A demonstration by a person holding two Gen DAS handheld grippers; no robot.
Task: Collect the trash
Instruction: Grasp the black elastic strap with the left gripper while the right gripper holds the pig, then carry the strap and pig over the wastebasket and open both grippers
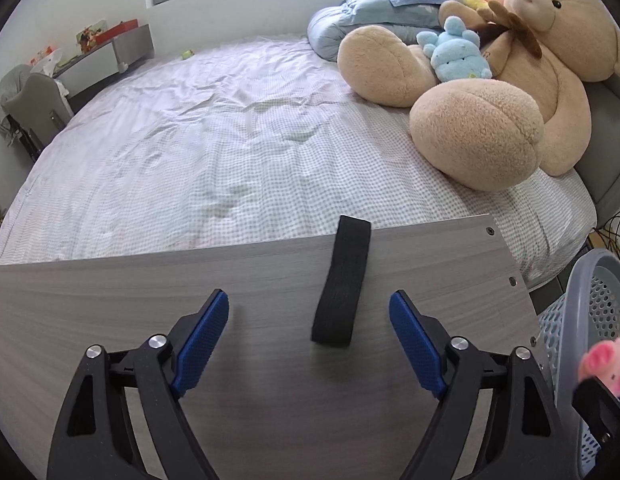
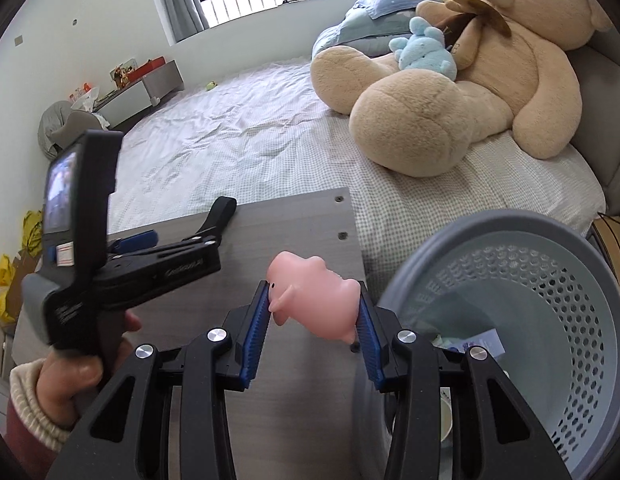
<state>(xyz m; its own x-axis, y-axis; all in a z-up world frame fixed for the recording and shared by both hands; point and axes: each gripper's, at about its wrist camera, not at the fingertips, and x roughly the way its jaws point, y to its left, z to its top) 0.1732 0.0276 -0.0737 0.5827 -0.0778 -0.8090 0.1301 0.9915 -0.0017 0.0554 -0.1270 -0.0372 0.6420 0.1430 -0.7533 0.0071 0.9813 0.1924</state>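
Pink and rubbery-looking, the toy pig (image 2: 313, 292) sits pinched between the blue pads of the right gripper (image 2: 313, 320), snout toward the left pad and rump against the right one, lifted clear of the grey wood-grain table (image 2: 302, 224). It hangs just beside the rim of the grey perforated basket (image 2: 549, 280), not over the opening. Inside the basket lie some scraps — a bluish wrapper perhaps, though the fisheye blurs it too much to be sure.

The left gripper (image 1: 309, 318) stands wide, nothing between its pads, held low over the table by a hand (image 2: 70, 384) in a cream-cuffed sleeve. Ahead of it, a little right of centre, lies a black band (image 1: 341, 284), a flat loop reaching to the table's far edge (touching neither pad). In the left wrist view the pig (image 1: 603, 364) shows only as a blurred pink shape at the right margin, in front of the basket (image 1: 581, 308).

Open tabletop stretches left of the band; the right edge, with its screw holes, meets the basket closely. Beyond the far edge comes a bed (image 1: 210, 140) with a checked sheet, largely bare in the middle. A big tan teddy bear (image 1: 509, 92) fills its right side, a small blue plush (image 1: 455, 54) in its lap and blue pillows (image 1: 373, 12) behind.
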